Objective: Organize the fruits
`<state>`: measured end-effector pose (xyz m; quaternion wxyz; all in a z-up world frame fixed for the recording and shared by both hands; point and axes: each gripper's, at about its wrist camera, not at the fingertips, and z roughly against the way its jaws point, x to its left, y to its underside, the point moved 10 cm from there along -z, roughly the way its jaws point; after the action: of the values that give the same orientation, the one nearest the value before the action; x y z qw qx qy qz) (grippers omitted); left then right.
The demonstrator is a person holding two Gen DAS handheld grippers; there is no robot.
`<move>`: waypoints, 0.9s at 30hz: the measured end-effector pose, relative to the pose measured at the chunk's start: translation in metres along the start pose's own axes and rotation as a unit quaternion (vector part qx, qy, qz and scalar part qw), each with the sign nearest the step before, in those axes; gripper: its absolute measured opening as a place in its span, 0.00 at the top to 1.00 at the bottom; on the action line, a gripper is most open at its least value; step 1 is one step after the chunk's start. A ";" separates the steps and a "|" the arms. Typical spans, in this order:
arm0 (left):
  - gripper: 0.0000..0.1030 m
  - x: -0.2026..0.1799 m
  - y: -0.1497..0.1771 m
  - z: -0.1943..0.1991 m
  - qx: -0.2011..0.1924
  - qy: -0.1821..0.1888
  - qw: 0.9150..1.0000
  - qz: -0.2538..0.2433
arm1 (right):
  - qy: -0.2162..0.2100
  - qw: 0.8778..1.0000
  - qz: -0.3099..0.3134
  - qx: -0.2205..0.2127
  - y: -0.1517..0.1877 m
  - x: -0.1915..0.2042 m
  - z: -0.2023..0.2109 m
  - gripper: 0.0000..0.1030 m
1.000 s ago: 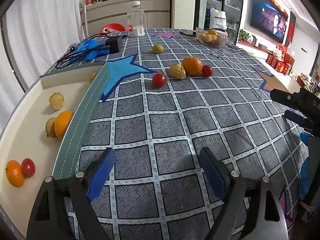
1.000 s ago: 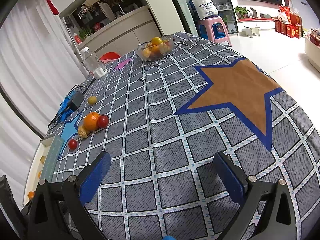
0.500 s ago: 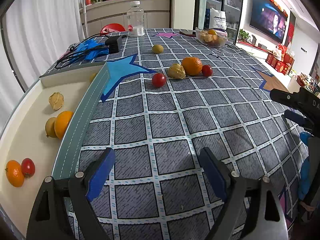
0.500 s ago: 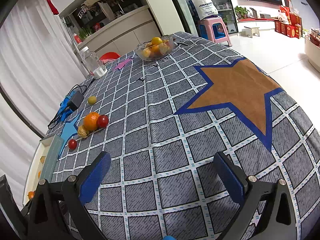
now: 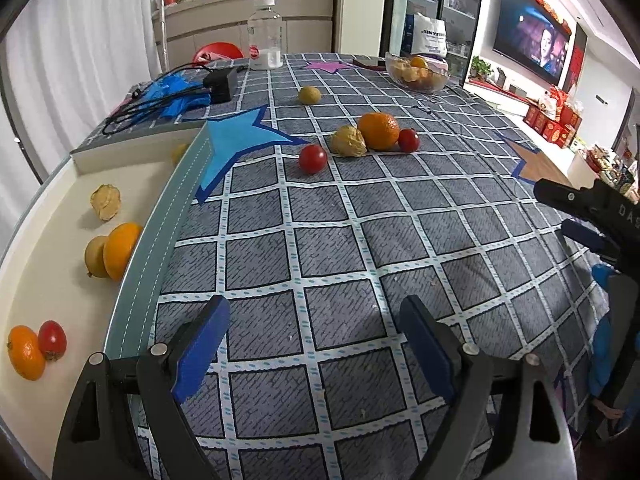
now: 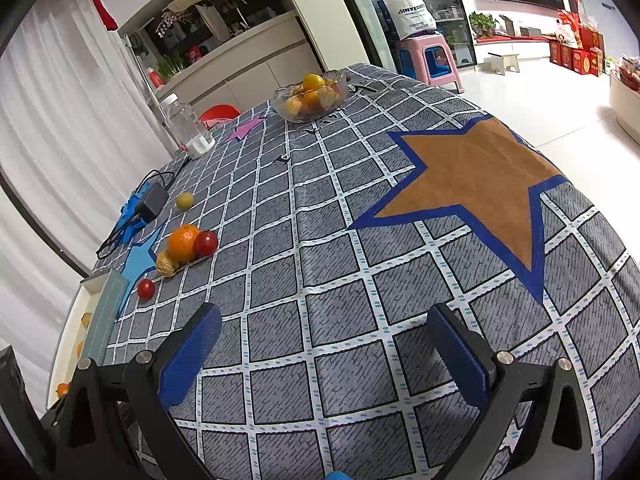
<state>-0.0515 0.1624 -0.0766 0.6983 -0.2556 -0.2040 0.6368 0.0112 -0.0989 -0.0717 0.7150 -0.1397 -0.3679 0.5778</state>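
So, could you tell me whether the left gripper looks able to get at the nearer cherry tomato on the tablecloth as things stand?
Probably yes. The left gripper is open and empty, and only bare tablecloth lies between it and the cherry tomato, which sits apart from the other fruit. It would need to reach forward.

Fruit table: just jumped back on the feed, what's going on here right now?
Nothing is being held. The left gripper and right gripper both hang open over bare tablecloth. Some fruit already sits in the white tray. Loose on the cloth are an orange, two small red fruits, a papery husked fruit and a yellow-green one farther back.
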 end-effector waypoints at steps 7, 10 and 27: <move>0.14 -0.004 -0.041 0.002 -0.013 -0.019 1.000 -0.017 | -0.001 1.000 -0.001 0.000 0.000 0.000 0.000 0.00; 0.21 -0.008 -0.061 -0.021 0.010 -0.026 0.999 -0.018 | -0.001 1.000 -0.001 -0.001 0.000 0.000 0.001 0.00; 0.78 -0.012 -0.082 -0.061 0.032 -0.045 0.998 -0.033 | -0.004 1.000 -0.004 -0.001 0.000 0.000 0.002 0.00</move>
<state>0.0487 0.1401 -0.0737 0.7167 -0.1974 -0.2235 0.6304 0.0103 -0.0999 -0.0703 0.7154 -0.1369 -0.3721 0.5753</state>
